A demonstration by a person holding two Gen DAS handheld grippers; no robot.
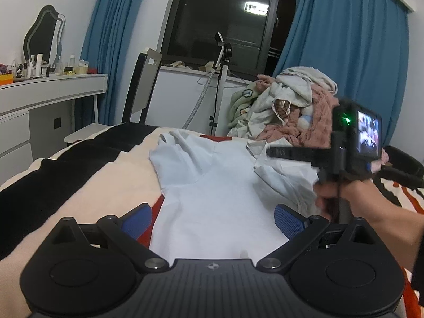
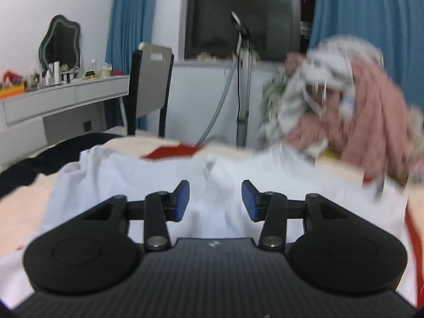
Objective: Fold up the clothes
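Across the middle of the left wrist frame, white shirt [image 1: 212, 185] spread on the striped bedcover [image 1: 66, 185]. At lower centre, left gripper [image 1: 213, 218] spread wide above the shirt's near edge, grasping nothing. Right gripper [image 2: 215, 201] half parted over the shirt, pads clear of cloth. At upper right, heap of clothes [image 1: 291, 106].

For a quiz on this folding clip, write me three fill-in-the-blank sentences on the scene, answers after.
1. The shirt spread on the bed is coloured ____.
2. The curtains beside the window are coloured ____.
3. The left claw has its jaws ____, with nothing gripped.
4. The pile of clothes lies beyond the shirt, toward the ____ of the left wrist view.

Missing words: white; blue; open; right
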